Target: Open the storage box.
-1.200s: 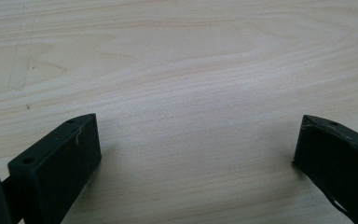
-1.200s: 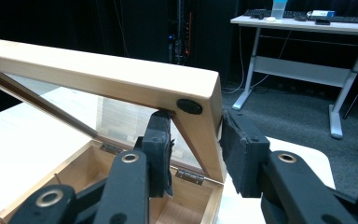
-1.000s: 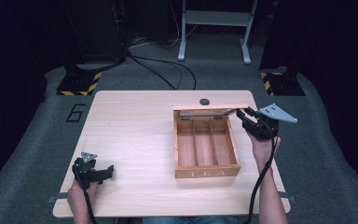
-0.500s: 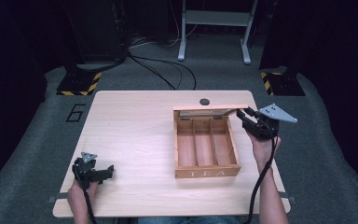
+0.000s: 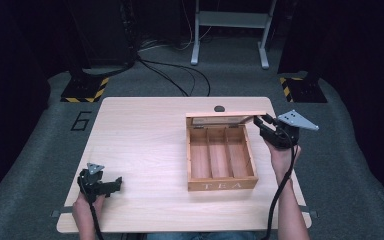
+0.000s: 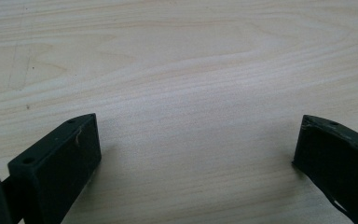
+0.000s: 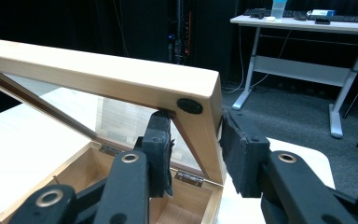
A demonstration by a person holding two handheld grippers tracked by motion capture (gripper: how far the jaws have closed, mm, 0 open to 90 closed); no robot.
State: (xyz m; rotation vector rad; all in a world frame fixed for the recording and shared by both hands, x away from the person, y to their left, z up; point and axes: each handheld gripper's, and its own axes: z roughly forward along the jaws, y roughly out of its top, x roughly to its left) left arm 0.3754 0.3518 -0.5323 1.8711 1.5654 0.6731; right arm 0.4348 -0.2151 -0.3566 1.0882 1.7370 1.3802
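A wooden tea box (image 5: 221,185) with three compartments sits right of centre on the table, and nothing shows in them. Its glass-paned lid (image 5: 220,114) stands raised at the far side. My right gripper (image 5: 258,121) is shut on the lid's right frame edge, just beyond the box's far right corner. In the right gripper view the pads (image 7: 161,144) pinch the lid frame (image 7: 98,74) near its corner, above the box (image 7: 213,205). My left gripper (image 5: 116,183) rests near the table's front left, open. In its own view the left gripper (image 6: 198,140) has bare wood between its jaws.
A small dark round spot (image 5: 219,108) lies on the table (image 5: 140,135) behind the box. The table's left half is bare wood. Beyond it are a grey floor, cables, a white desk frame (image 5: 230,20) and two striped bases (image 5: 85,90).
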